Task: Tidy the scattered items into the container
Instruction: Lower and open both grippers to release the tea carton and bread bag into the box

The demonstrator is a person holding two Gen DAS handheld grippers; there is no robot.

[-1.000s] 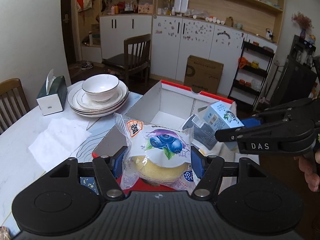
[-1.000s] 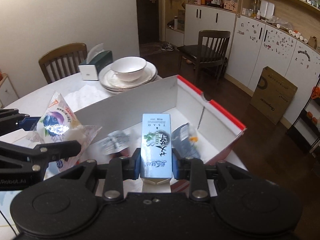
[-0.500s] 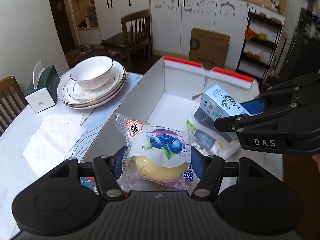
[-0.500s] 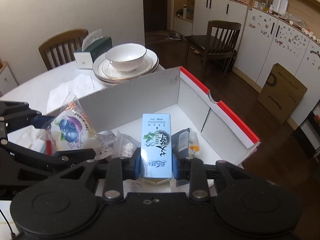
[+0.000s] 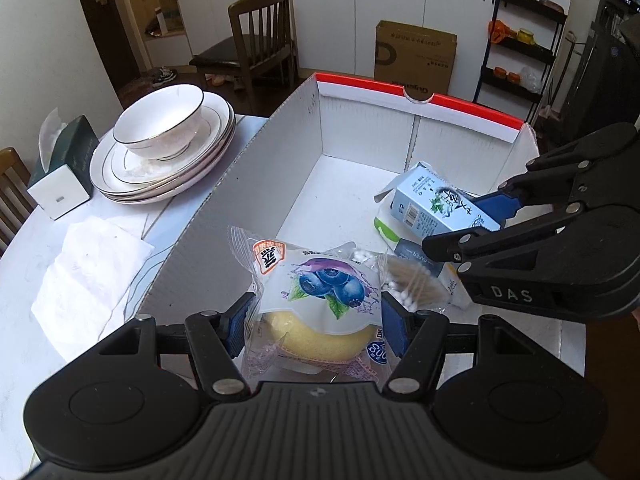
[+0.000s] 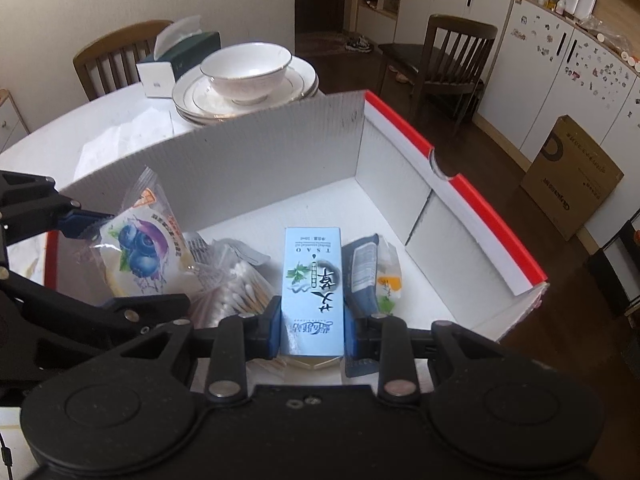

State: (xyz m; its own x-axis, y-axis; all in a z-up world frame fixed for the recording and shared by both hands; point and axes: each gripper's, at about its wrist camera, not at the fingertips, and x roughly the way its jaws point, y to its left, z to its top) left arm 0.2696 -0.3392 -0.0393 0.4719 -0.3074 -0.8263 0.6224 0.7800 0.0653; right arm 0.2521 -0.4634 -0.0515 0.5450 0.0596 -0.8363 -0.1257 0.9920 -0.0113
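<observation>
- Right now the left gripper [image 5: 316,322] pinches a clear plastic-wrapped blueberry cake packet [image 5: 320,300] w/ both blue pads on its sides; packet hangs over the near left part of the white corrugated cardboard box w/ red rim [image 5: 416,100].
- Right gripper [image 6: 312,328] is clamped on a light-blue rectangular paper carton [image 6: 314,292], upright btw the pads, over the box floor.
- Just left of the right gripper, on the box floor: clear bag of cotton swabs [image 6: 240,284]. Just right of it: dark blue & white flat sachet [image 6: 370,270], lying against the carton's side.
- Left of the left gripper, outside the box: white crumpled tissue sheet [image 5: 88,276]; further ahead-left, a white gold-rimmed bowl [image 5: 158,122] on stacked white plates [image 5: 120,178], & a dark green tissue box [image 5: 64,172].
</observation>
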